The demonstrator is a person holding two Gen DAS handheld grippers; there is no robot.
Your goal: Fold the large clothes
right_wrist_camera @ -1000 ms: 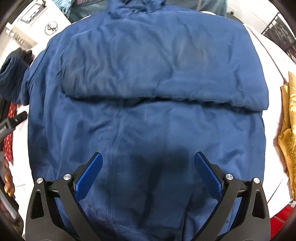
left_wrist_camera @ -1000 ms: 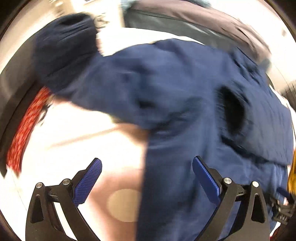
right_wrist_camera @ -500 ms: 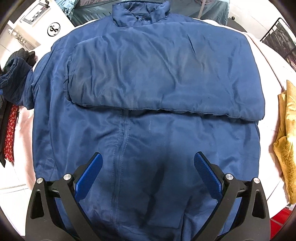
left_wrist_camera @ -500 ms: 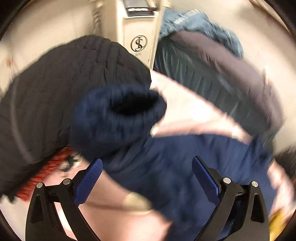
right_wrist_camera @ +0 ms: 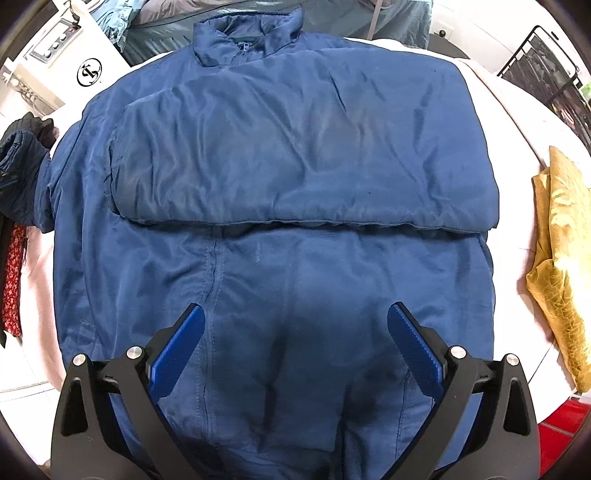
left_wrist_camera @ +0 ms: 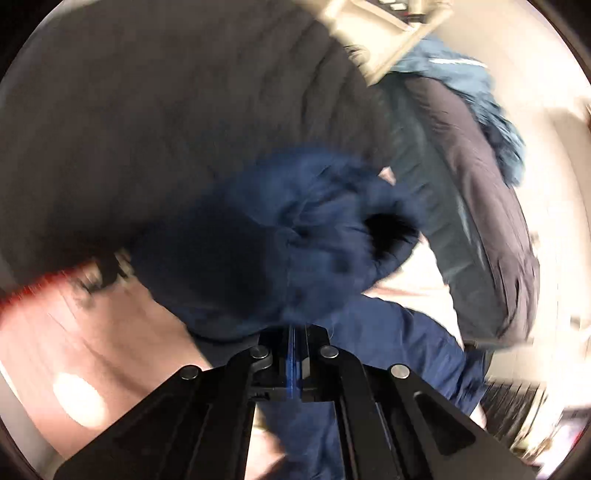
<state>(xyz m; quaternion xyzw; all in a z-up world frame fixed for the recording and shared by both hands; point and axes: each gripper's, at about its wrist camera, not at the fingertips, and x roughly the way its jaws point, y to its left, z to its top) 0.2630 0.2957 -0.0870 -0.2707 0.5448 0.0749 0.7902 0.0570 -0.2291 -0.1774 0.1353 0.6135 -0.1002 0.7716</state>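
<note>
A large navy blue jacket (right_wrist_camera: 280, 177) lies front-up on a pale pink covered surface (right_wrist_camera: 517, 122), collar far from me, its right sleeve folded across the chest. Its left sleeve (right_wrist_camera: 22, 177) bunches at the left edge. My right gripper (right_wrist_camera: 295, 347) is open and empty, hovering above the jacket's lower front. In the blurred left wrist view my left gripper (left_wrist_camera: 294, 336) is shut on the left sleeve (left_wrist_camera: 295, 243) near its open cuff.
A golden-yellow cloth (right_wrist_camera: 561, 266) lies at the right edge. A red patterned garment (right_wrist_camera: 13, 280) and a dark ribbed garment (left_wrist_camera: 166, 110) lie at the left. A white appliance (right_wrist_camera: 62, 55) and teal-grey clothes (right_wrist_camera: 166, 26) stand behind. A black wire rack (right_wrist_camera: 546, 74) is back right.
My left gripper moved to the sleeve cuff and closed on it. My right gripper pulled back a little, so more of the jacket shows; it stayed open.
</note>
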